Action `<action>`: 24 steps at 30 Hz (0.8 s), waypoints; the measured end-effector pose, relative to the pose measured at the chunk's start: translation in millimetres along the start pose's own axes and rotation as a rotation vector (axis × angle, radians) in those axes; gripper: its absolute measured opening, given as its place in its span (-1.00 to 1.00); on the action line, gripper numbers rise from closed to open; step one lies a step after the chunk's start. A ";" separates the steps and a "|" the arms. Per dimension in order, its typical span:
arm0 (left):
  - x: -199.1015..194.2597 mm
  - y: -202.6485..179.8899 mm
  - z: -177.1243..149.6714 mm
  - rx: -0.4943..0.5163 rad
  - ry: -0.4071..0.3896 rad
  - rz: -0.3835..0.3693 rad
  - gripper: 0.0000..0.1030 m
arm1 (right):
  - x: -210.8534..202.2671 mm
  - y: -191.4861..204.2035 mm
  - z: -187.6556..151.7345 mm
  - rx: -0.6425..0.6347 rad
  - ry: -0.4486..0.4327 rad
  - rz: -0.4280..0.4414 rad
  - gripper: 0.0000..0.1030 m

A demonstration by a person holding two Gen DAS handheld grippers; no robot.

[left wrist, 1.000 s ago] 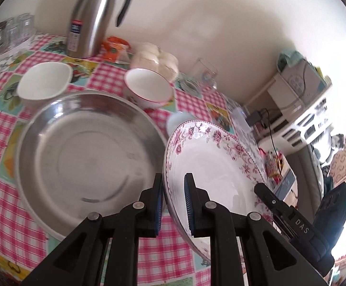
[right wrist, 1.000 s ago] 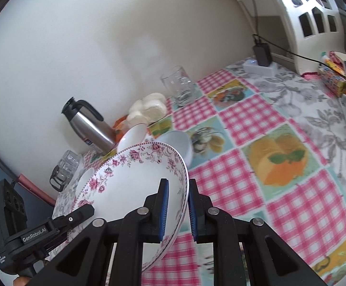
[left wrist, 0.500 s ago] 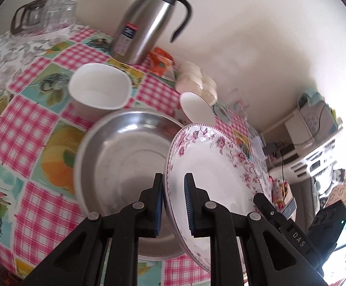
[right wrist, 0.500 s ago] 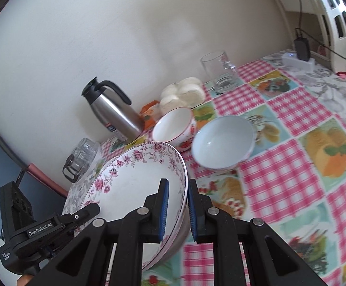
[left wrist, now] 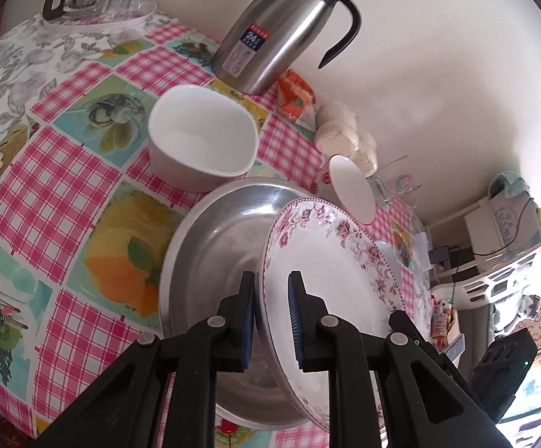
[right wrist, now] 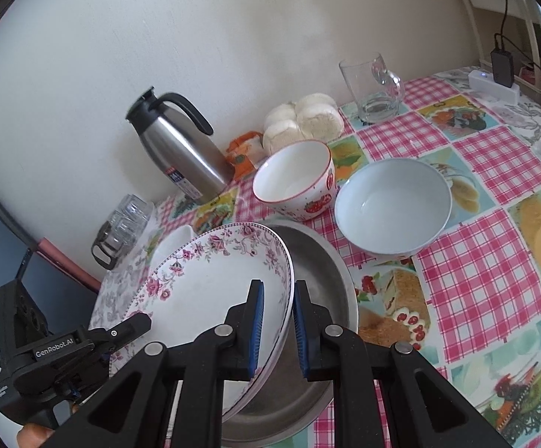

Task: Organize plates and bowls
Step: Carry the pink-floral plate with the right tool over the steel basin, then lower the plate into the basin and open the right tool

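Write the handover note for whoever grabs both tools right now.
Left tool: shut on the floral plate, gripping one side of its rim.
Right tool: shut on the opposite side of the same rim.
The floral plate is held tilted above the steel pan, not yet set down.
On the table: white square bowl, strawberry bowl, pale blue bowl, all separate.
Done: plate lifted and brought over the pan.
Left: probably lower the plate into the pan, release both tools, then gather the bowls.
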State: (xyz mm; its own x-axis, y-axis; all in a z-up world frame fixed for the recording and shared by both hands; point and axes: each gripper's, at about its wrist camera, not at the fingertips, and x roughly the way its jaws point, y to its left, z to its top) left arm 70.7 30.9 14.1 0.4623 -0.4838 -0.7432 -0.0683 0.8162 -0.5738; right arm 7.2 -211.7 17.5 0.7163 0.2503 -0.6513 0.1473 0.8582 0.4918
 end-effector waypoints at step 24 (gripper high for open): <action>54.4 7.1 -1.6 0.041 0.084 0.152 -0.67 | 57.7 -10.4 -1.9 -0.033 0.105 -0.101 -0.68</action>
State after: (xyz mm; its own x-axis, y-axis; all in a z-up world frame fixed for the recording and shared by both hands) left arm 93.9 9.9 -31.0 0.3737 -0.3770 -0.8475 -0.0950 0.8933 -0.4393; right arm 45.7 -205.4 -26.4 0.6239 0.2060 -0.7539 0.1909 0.8952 0.4027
